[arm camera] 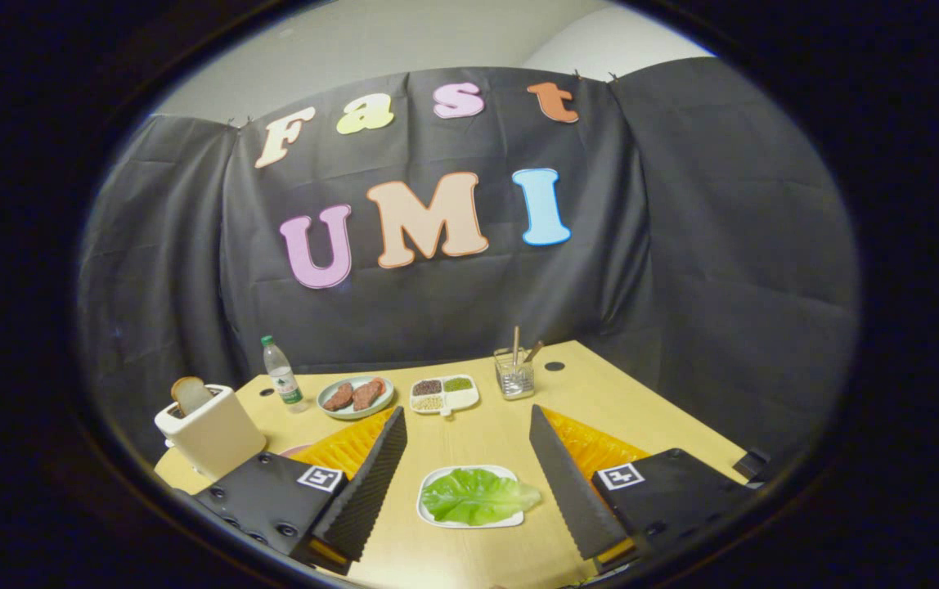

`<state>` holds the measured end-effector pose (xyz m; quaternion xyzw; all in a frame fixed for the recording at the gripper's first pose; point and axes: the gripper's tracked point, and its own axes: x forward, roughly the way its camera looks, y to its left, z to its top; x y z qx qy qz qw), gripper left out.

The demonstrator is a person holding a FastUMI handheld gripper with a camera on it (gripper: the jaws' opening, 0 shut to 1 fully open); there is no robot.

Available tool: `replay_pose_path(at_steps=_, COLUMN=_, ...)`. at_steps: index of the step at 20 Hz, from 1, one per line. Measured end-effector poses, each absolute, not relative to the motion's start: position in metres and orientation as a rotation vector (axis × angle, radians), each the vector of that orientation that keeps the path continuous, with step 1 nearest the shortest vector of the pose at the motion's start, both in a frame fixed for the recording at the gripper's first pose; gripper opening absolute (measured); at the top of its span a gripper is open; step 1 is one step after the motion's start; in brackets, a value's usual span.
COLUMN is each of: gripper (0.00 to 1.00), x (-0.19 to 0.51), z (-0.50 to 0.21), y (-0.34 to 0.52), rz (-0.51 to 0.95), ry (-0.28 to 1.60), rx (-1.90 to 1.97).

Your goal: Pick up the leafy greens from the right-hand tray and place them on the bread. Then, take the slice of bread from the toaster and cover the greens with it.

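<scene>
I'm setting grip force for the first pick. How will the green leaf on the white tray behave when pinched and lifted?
The flat green lettuce leaf looks thin and veined, so probably light and floppy, drooping off the fingers. It overhangs the shallow white tray, so that edge is probably easiest to pinch. The hand-held gripper is open, the leaf between its fingers.

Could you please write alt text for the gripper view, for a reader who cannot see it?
The open tongs hang above a wooden table, with a green leaf on a white tray lying between the fingers. Beyond them stand a toaster holding a bread slice, a water bottle, a plate of meat, a divided dish and a utensil holder.
</scene>
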<state>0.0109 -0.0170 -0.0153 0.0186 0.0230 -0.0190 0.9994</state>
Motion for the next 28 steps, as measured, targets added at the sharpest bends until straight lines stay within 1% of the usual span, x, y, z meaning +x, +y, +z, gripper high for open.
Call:
replay_pose_path(at_steps=8, gripper=0.96, x=0.04, z=-0.065, y=-0.034, rz=-0.051, ry=0.178, rx=0.101)
replay_pose_path(at_steps=15, gripper=0.95, x=0.055, z=-0.145, y=-0.042, rz=-0.03, ry=0.424, rx=0.078)
replay_pose_path(at_steps=22, gripper=0.96, x=0.064, z=-0.196, y=-0.073, rz=-0.066, ry=0.581, rx=0.106)
replay_pose_path(at_steps=28, gripper=0.94, x=0.083, z=-0.225, y=-0.083, rz=-0.013, ry=0.688, rx=0.091)
